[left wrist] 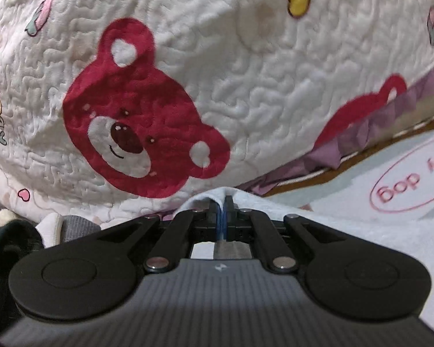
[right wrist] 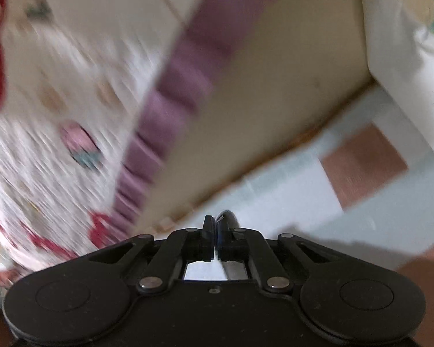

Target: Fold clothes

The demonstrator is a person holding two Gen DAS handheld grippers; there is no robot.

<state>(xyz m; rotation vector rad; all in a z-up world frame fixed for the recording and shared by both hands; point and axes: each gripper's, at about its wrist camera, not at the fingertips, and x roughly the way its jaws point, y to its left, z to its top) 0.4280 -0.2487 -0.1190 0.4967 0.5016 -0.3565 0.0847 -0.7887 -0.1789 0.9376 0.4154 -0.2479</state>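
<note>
A pale blue-white garment (left wrist: 347, 202) with a pink oval print (left wrist: 410, 185) lies at the lower right of the left wrist view. My left gripper (left wrist: 221, 202) is shut on a raised fold of it, and the cloth peaks over the fingertips. The right wrist view is blurred by motion. There the same pale garment (right wrist: 289, 190), with a red-brown square patch (right wrist: 361, 167), spreads to the right. My right gripper (right wrist: 215, 225) is shut with the cloth up against its fingertips and showing white beneath the jaws.
A white quilted bedspread (left wrist: 246, 72) with red bear faces and a purple ruffled hem (left wrist: 376, 121) fills the background. A beige bed side (right wrist: 260, 101) and white fabric (right wrist: 405, 72) stand behind. Dark cloth (left wrist: 3, 245) and a grey-white item (left wrist: 69, 228) sit low on the left.
</note>
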